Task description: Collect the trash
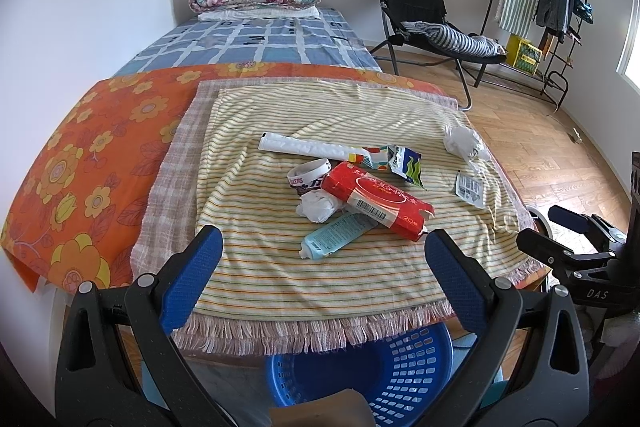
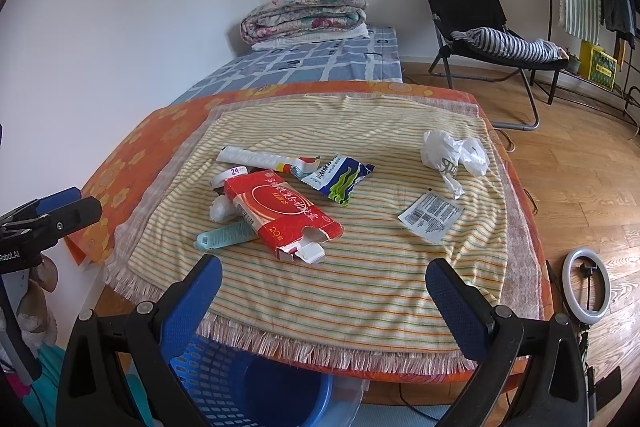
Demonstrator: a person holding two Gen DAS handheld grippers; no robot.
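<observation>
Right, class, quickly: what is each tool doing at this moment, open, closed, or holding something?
Left tool: open, holding nothing, above the yellow striped cloth.
Right tool: open, holding nothing.

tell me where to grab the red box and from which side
Grip the red box across its narrow width at mid-length, coming down from above. It lies flat but propped on the blue tube and a tissue wad. Avoid the torn open flap end, which would likely crush.

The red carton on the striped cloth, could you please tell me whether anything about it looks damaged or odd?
Yes. The red carton is torn open at its near end, with ragged flaps splayed out. It also lies askew, propped on a light blue tube and a crumpled white tissue.
</observation>
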